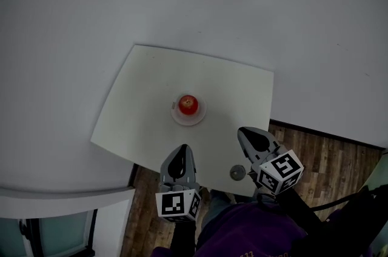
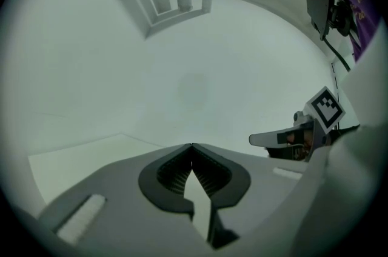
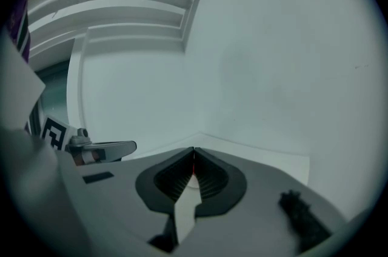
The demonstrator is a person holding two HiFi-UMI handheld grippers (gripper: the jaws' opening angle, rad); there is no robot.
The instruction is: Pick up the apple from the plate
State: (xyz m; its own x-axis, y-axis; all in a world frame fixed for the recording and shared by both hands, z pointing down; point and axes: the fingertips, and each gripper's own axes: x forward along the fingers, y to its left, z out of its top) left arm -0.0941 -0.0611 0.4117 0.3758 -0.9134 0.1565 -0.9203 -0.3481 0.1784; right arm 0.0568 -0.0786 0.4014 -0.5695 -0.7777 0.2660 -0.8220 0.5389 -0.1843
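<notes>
Head view, nearest first: purple cloth fills the bottom edge, over a dark wood-plank floor. Next come two grey plastic tools, each carrying a cube of black-and-white square markers. The left tool has its jaws pressed together, the ribbed dark pads meeting at the tips with nothing between them. The right tool is likewise closed and empty. Both tips reach over the near edge of the pale, matt, square-cornered bench. A small round grey disc lies on the bench beside the right tool. Further in, near the bench's middle, sits a small round white plate. The apple rests on it, well apart from both tools. It is round, red and glossy, with a paler patch on top.
</notes>
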